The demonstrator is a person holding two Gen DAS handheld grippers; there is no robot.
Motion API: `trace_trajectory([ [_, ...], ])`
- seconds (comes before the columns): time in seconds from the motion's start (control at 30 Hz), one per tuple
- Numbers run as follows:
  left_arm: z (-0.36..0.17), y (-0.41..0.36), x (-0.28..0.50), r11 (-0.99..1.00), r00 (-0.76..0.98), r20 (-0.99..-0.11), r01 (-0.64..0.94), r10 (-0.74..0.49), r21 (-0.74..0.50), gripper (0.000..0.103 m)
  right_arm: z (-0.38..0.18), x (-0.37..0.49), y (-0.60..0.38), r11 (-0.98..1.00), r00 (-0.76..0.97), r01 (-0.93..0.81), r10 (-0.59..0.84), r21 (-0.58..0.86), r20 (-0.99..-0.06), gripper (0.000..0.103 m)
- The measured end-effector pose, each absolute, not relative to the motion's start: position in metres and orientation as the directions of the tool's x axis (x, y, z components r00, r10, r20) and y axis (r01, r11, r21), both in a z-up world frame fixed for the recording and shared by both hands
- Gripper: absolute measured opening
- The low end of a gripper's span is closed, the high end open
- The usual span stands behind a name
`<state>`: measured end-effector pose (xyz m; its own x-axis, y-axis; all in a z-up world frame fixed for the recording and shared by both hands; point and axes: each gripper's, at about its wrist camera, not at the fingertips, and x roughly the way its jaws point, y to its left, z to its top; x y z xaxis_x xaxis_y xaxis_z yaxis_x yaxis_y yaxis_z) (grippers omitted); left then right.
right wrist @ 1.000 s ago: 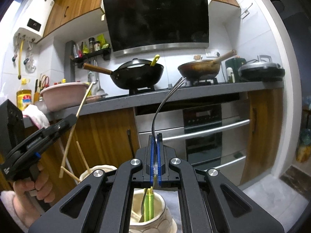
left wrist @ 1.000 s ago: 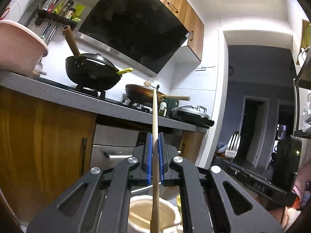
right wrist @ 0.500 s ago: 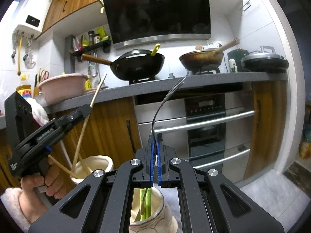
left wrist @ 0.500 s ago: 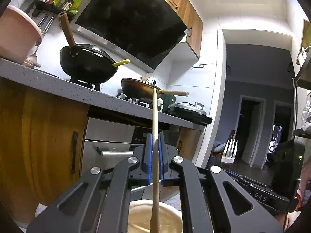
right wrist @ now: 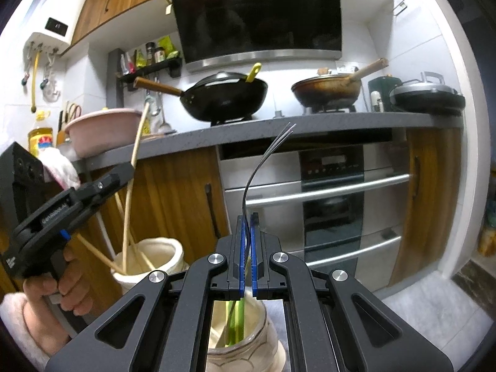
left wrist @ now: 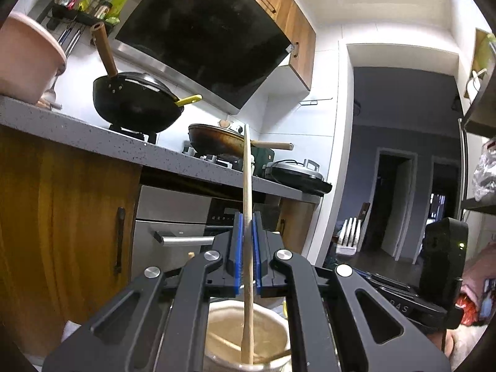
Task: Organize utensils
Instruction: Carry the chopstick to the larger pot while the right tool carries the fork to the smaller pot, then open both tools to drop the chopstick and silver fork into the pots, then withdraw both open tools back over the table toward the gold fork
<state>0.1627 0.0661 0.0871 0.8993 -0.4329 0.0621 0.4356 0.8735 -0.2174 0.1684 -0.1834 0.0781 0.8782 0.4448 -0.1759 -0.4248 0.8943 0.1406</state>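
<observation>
Directly below my left gripper [left wrist: 247, 254], clamped on the near-upright chopstick [left wrist: 247, 204], I see the cream jar [left wrist: 248, 338] mouth; my right gripper [right wrist: 247, 254] pinches the fork [right wrist: 260, 173].

- The left black two-finger gripper [right wrist: 119, 175], seen from the right wrist, now sits higher and closer than a second ago, over the cream ceramic jar [right wrist: 148, 262].
- The long pale wooden chopstick [left wrist: 247, 232] in its blue pads now reaches deep inside that jar, among the other sticks.
- The thin dark metal fork [right wrist: 262, 167] now sits lower in the second cream jar [right wrist: 245, 338].
</observation>
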Motion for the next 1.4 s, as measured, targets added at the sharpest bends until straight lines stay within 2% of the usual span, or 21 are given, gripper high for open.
trace_trajectory([
  [0.33,0.081,0.059,0.156,0.912,0.918,-0.030,0.388,-0.396,-0.133,0.006,0.061,0.173,-0.176,0.891,0.849,-0.441,0.454,0.109,-0.270,0.004],
  [0.43,0.082,0.057,0.154,0.919,0.922,-0.045,0.377,-0.384,-0.117,0.009,0.057,0.174,-0.174,0.893,0.844,-0.439,0.448,0.102,-0.294,0.004],
  [0.5,0.082,0.055,0.152,0.925,0.927,-0.054,0.366,-0.372,-0.102,0.014,0.054,0.175,-0.174,0.895,0.844,-0.434,0.445,0.105,-0.301,0.004],
  [0.57,0.082,0.054,0.150,0.929,0.929,-0.057,0.359,-0.365,-0.090,0.027,0.054,0.176,-0.174,0.898,0.845,-0.427,0.438,0.105,-0.307,0.004],
  [0.63,0.082,0.053,0.147,0.931,0.931,-0.057,0.357,-0.362,-0.081,0.035,0.053,0.177,-0.175,0.900,0.845,-0.422,0.435,0.110,-0.311,0.004],
  [0.77,0.084,0.052,0.144,0.938,0.937,-0.056,0.341,-0.345,-0.065,0.046,0.049,0.177,-0.175,0.901,0.840,-0.419,0.432,0.112,-0.328,0.008],
  [0.83,0.085,0.053,0.141,0.942,0.942,-0.048,0.329,-0.332,-0.065,0.054,0.049,0.176,-0.176,0.901,0.839,-0.420,0.432,0.111,-0.331,0.026],
  [0.9,0.086,0.056,0.136,0.948,0.949,-0.037,0.312,-0.315,-0.069,0.059,0.048,0.174,-0.178,0.902,0.839,-0.416,0.429,0.115,-0.334,0.034],
  [1.0,0.089,0.061,0.129,0.955,0.958,-0.020,0.284,-0.287,-0.082,0.074,0.049,0.169,-0.184,0.907,0.841,-0.399,0.422,0.139,-0.340,0.055],
  [1.07,0.090,0.063,0.122,0.959,0.963,-0.012,0.268,-0.270,-0.088,0.085,0.051,0.164,-0.187,0.908,0.842,-0.391,0.419,0.149,-0.341,0.062],
  [1.13,0.090,0.064,0.115,0.965,0.968,-0.010,0.248,-0.250,-0.088,0.093,0.052,0.158,-0.189,0.914,0.847,-0.376,0.405,0.150,-0.344,0.077],
  [1.17,0.090,0.065,0.110,0.968,0.971,-0.010,0.236,-0.237,-0.086,0.097,0.052,0.155,-0.192,0.916,0.849,-0.368,0.401,0.158,-0.344,0.080],
  [1.3,0.085,0.067,0.096,0.974,0.976,-0.032,0.210,-0.214,-0.087,0.097,0.054,0.141,-0.200,0.922,0.857,-0.343,0.385,0.178,-0.344,0.090],
  [1.4,0.077,0.067,0.087,0.980,0.980,-0.065,0.185,-0.190,-0.079,0.097,0.052,0.129,-0.208,0.929,0.865,-0.325,0.367,0.176,-0.343,0.093],
])
